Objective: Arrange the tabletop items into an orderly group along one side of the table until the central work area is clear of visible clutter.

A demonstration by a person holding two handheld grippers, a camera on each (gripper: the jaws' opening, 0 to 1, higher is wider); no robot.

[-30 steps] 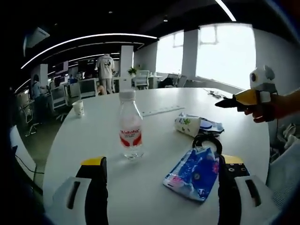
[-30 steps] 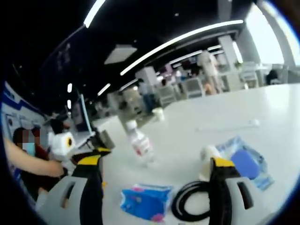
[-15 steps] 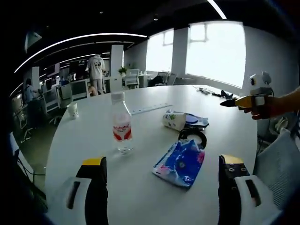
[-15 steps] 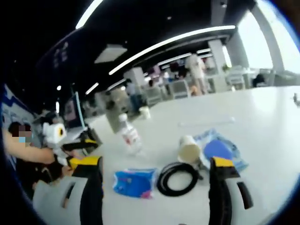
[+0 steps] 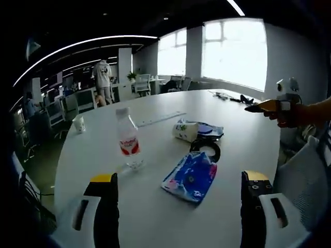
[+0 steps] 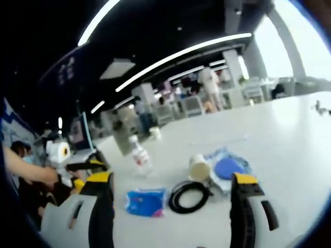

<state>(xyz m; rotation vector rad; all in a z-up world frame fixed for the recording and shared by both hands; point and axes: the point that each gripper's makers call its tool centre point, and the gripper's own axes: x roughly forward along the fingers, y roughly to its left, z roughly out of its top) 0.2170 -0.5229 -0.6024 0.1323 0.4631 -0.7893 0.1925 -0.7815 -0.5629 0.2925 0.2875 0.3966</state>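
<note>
- White desk (image 5: pixel 155 206) still cluttered mid-way: bottle (image 5: pixel 128 139) upright, blue pack (image 5: pixel 190 175) beside a black coil (image 5: pixel 205 150), tipped cup (image 5: pixel 181 130) behind.
- Left tool (image 5: pixel 176 206) and right tool (image 6: pixel 170 206) both gape wide, empty, hovering short of everything.
- I'd grab the bottle low, slide stuff edgeward.
- Right gripper view's blurry, labels unreadable.

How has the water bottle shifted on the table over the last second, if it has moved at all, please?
No. The water bottle stands upright in the same spot relative to the blue packet and the black cable coil; it only looks smaller because the left gripper's camera drew back.
</note>
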